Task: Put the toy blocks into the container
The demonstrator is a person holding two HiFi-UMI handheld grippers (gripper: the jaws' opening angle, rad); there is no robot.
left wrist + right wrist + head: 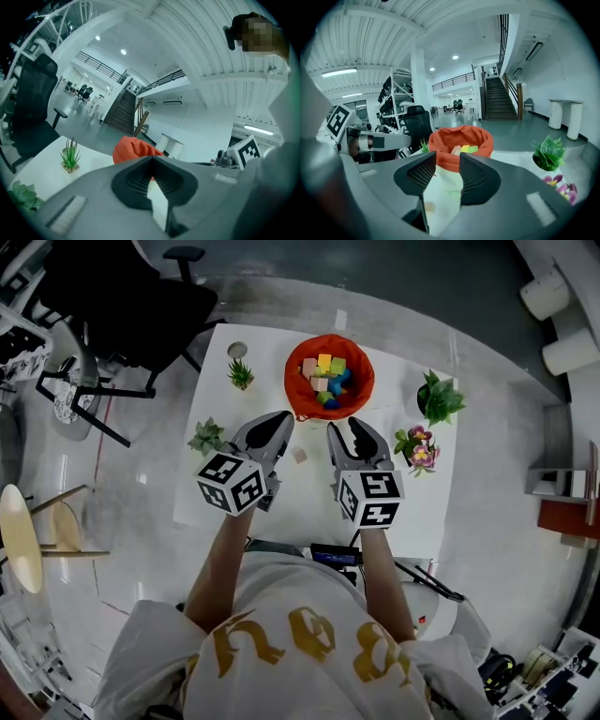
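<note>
- While one block (299, 456) lies on the desk (412, 512) between both claws, behind their tips, it looks nearer the left claw (283, 418).
- The left claw is together and empty; the right claw (344, 427) is apart and empty.
- The container (292, 390) stands beyond.

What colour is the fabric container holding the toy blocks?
The container is orange-red; it shows best in the head view.

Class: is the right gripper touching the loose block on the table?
Apart. The head view shows bare table between the block and the right gripper, whose jaws stand open with nothing in them.
</note>
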